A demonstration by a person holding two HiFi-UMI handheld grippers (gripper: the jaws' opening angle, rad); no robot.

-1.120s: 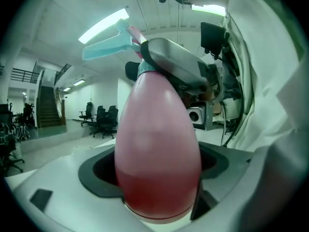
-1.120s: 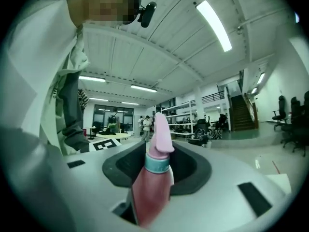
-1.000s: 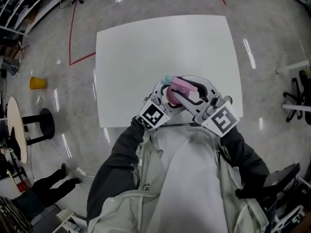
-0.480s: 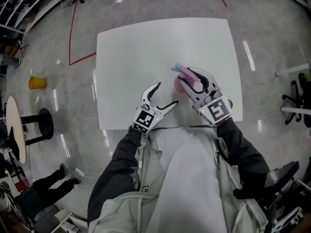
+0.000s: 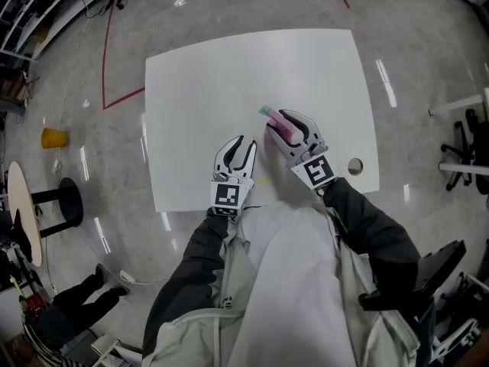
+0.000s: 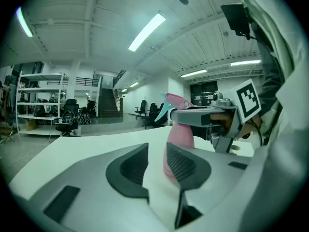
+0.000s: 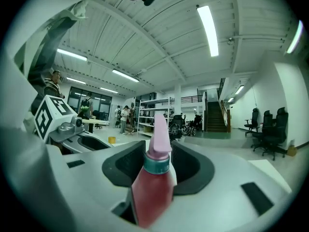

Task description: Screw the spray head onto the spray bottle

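A pink spray bottle [image 5: 281,131] with a teal collar and pink spray head [image 5: 265,112] stands near the front middle of the white table [image 5: 229,75]. My right gripper [image 5: 276,126] is shut on its body; in the right gripper view the bottle [image 7: 152,187] fills the gap between the pads. My left gripper [image 5: 245,141] rests on the table just left of the bottle, apart from it. Its jaws are closing with nothing between them, and a narrow gap still shows. In the left gripper view the bottle [image 6: 179,134] stands beyond the left gripper [image 6: 156,153].
A small round hole [image 5: 354,166] sits near the table's front right corner. On the floor at the left are a yellow cup [image 5: 53,138] and a black stool [image 5: 65,193]. Red tape lines mark the floor beyond the table.
The left gripper came off the bottle, drew back to the left onto the table, and its wide jaws narrowed. The right gripper kept the bottle and shifted slightly left.
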